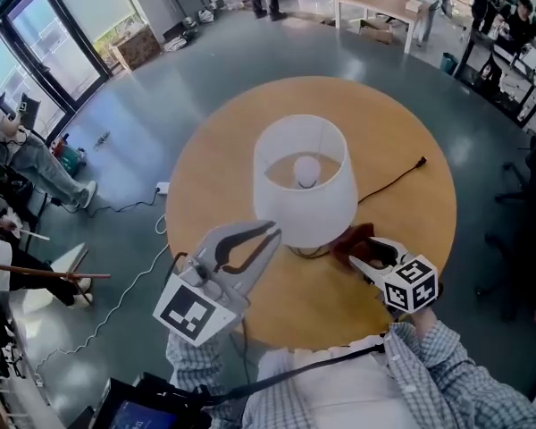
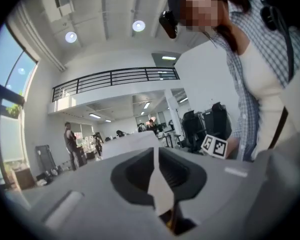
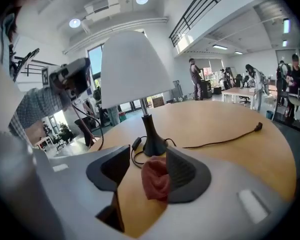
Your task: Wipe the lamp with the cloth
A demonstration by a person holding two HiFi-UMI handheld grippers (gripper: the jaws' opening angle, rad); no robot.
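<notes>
Red cloth (image 3: 156,179) lies just short of the lamp (image 1: 305,172); no wiping contact yet

The lamp stands upright on the round table (image 1: 411,204), straight ahead of the right gripper (image 3: 147,151), which tilts down toward its base; those jaws stand spread, the cloth against one pad only; the left gripper (image 1: 268,232), held level, seems pressed together on the shade (image 1: 281,217) at its lower rim

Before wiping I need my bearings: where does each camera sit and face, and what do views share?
Head view: on the head, steeply down at table, lamp, left gripper, right gripper; checked shirt shows.
Left gripper view: on that gripper, level along jaws pinching the lampshade rim; shirt at right.
Right gripper view: on that gripper, across the table at the lamp; cloth between open jaws.
Shared: each gripper view shows the other.
</notes>
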